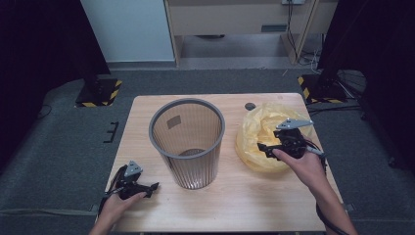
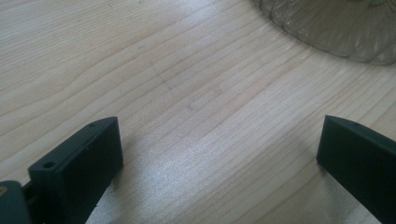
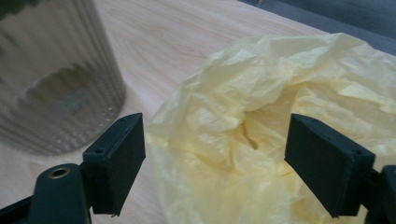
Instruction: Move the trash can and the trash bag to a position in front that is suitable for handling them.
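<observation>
A grey ribbed waste bin [image 1: 187, 143] stands upright in the middle of the wooden table [image 1: 235, 200], and its base [image 2: 336, 25] shows in the left gripper view. A crumpled yellow plastic bag [image 1: 266, 134] lies to the bin's right. My right gripper [image 1: 262, 147] hovers over the bag's near part, jaws open, with the yellow film [image 3: 233, 140] between and beyond them. My left gripper [image 1: 152, 187] rests low at the table's front left, open, with bare wood between its jaws. The bin's side [image 3: 51, 88] stands left of the right gripper's jaws.
A small dark round hole [image 1: 250, 105] marks the tabletop behind the bag. Grey carpet [image 1: 68, 147] surrounds the table. Stands with yellow-black striped bases [image 1: 100, 93] sit at the far left and far right [image 1: 318, 88]. Wooden furniture [image 1: 235, 24] stands at the back.
</observation>
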`<state>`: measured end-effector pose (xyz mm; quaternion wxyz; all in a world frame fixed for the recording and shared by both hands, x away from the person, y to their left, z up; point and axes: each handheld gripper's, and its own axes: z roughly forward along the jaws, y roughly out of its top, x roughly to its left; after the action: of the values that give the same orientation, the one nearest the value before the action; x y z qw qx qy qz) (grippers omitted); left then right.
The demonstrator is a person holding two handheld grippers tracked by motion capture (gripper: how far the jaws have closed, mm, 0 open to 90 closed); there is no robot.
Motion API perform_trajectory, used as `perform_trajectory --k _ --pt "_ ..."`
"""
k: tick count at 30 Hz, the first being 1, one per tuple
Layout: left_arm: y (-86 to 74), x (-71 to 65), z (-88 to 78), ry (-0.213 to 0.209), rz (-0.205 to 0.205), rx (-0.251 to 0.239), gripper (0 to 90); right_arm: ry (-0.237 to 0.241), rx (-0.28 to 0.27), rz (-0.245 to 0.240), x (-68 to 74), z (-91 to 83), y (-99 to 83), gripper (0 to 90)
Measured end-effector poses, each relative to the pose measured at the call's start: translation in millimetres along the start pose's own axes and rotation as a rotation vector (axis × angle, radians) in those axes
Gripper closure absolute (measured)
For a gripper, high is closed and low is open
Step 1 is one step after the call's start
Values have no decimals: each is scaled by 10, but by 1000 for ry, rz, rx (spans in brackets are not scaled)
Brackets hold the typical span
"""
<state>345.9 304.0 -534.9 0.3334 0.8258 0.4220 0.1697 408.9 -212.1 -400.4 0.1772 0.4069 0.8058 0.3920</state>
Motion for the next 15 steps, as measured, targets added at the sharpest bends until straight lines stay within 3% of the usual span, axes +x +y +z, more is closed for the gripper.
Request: perform_trajectory --k 6,15 --pt "1 0 1 1 1 0 0 -24 -3 30 -222 92 136 216" --pt "3 3 4 -2 3 0 0 -81 40 80 -520 333 253 269"
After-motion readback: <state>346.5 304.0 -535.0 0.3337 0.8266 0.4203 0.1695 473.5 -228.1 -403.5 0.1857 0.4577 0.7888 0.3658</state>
